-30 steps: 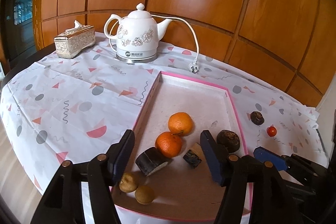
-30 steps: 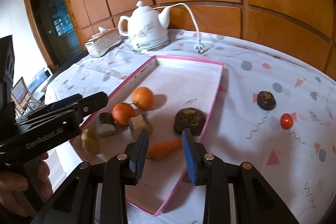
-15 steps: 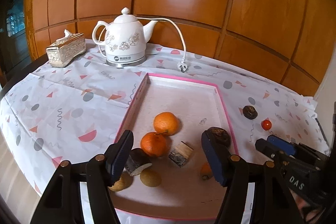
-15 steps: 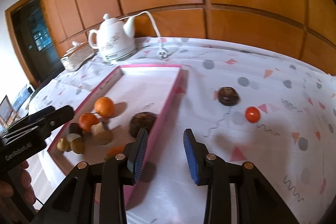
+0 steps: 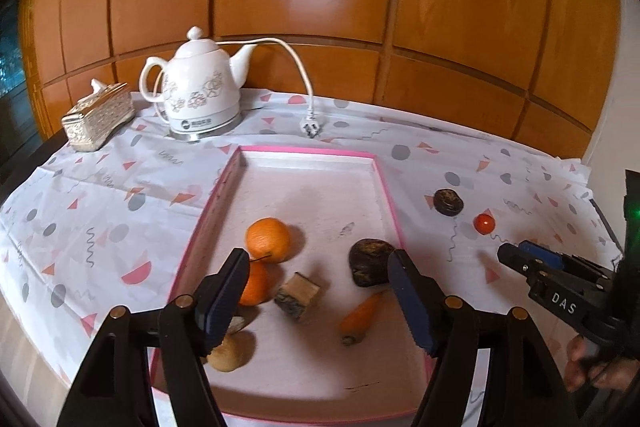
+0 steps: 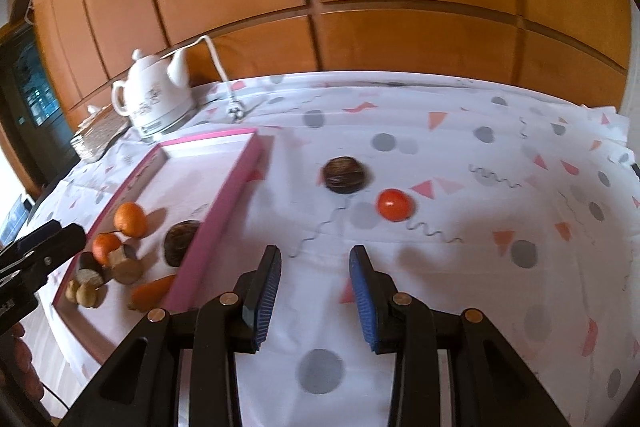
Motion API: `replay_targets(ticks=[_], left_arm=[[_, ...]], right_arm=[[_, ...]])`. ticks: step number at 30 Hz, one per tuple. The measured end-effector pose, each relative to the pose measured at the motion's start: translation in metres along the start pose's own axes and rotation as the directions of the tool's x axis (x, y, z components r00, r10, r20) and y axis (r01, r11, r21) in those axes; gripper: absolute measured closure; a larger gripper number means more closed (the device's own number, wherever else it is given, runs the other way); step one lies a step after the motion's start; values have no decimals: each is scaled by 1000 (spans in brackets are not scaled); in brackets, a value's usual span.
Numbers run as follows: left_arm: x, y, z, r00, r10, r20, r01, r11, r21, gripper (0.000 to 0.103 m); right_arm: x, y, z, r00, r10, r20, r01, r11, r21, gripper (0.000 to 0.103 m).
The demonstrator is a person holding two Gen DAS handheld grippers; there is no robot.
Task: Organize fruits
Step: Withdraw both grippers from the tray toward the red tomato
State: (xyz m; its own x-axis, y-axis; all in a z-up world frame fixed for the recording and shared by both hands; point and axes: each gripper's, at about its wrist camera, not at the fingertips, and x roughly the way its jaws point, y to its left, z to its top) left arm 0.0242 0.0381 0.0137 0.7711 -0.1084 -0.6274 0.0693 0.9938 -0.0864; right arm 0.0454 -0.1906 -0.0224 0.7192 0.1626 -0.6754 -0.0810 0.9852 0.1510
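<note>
The left gripper point(image 5: 316, 297) hangs over the near end of the pink-rimmed tray point(image 5: 386, 187), its blue-padded jaws spread wide and holding nothing, and the right gripper point(image 6: 314, 293) is likewise spread and bare over the patterned tablecloth point(image 6: 460, 259), just past the tray's right rim. Inside the tray, toward its near end, lie two oranges, the farther orange point(image 5: 267, 239) touching the nearer orange point(image 5: 256, 283) that is half hidden behind the left finger point(image 5: 222, 297). Beside them sits a cut brown-and-tan block point(image 5: 298, 295), and close to the right rim a dark wrinkled fruit point(image 5: 368, 261) with a carrot point(image 5: 360, 315) just in front of it. At the near left corner of the tray rests a small tan round fruit point(image 5: 226, 351); the right wrist view shows a second one and a dark cut piece there too. Two fruits lie outside the tray on the cloth, toward the table's right edge: a dark round fruit point(image 6: 344, 175) and, near it but apart, a small red tomato point(image 6: 394, 205). Both lie ahead of the right gripper, the tomato slightly to its right. At the far left of the table stand a white floral kettle point(image 5: 200, 89), its cord plug point(image 5: 310, 127) loose on the cloth, and an ornate tissue box point(image 5: 98, 117)
</note>
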Motion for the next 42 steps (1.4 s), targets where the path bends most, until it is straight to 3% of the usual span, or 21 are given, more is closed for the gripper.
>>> replay_targets(ticks=[20, 42], left_arm=[[24, -59, 9, 996, -77, -41, 81, 989, 123, 31], [56, -87, 9, 989, -97, -112, 113, 983, 143, 31]], right_arm=[[10, -60, -4, 995, -94, -26, 96, 990, 103, 67], [23, -83, -1, 994, -94, -59, 100, 988, 116, 67]])
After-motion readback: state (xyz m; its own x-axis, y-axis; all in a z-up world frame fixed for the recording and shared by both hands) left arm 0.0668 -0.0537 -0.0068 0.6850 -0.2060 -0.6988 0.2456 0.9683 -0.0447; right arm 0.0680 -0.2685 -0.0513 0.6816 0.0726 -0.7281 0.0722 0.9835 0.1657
